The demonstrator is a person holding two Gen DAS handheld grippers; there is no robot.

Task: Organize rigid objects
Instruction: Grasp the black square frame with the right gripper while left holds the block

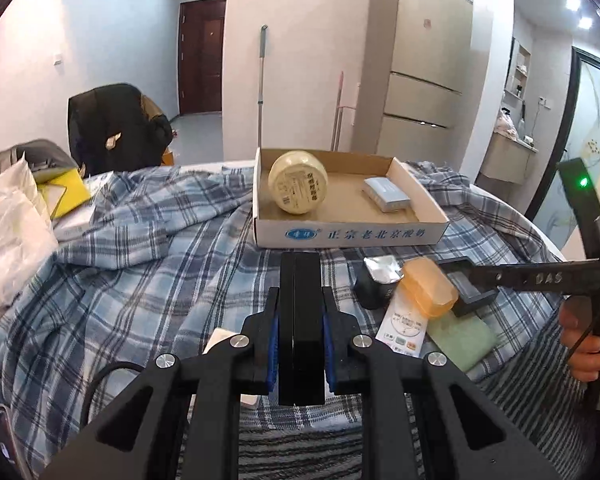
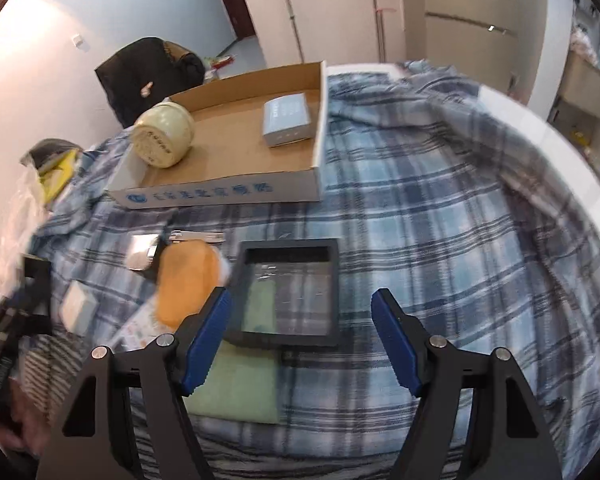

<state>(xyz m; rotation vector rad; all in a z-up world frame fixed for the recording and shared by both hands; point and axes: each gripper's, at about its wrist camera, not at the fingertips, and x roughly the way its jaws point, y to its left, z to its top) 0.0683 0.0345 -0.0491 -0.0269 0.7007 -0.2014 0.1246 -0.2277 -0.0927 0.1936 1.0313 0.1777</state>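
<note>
Cardboard tray (image 1: 340,236) sits in the upper middle of the left wrist view, on a blue plaid cloth (image 1: 140,264) spread over the desk; inside it a cream round jar (image 1: 298,182) lies on its side at the left end and a small pale blue box (image 1: 386,194) lies flat toward the right. The left gripper (image 1: 300,336) fills the lower centre of that view, its fingers clamped on a flat black object (image 1: 300,320) that stands upright between the blue pads. Right of it, in the middle right of the frame, lies a cluster: an orange soap-like case (image 1: 430,286) resting on a white printed packet (image 1: 404,326), a dark item with a silvery top (image 1: 376,280) just beside them, and a green cloth (image 1: 460,340) below. In the right wrist view the right gripper (image 2: 302,344) hangs over a black square frame (image 2: 288,292) at the centre, fingers apart and holding nothing; the frame lies partly on the green cloth. A small white box (image 2: 78,304) lies at the left of that view.
</note>
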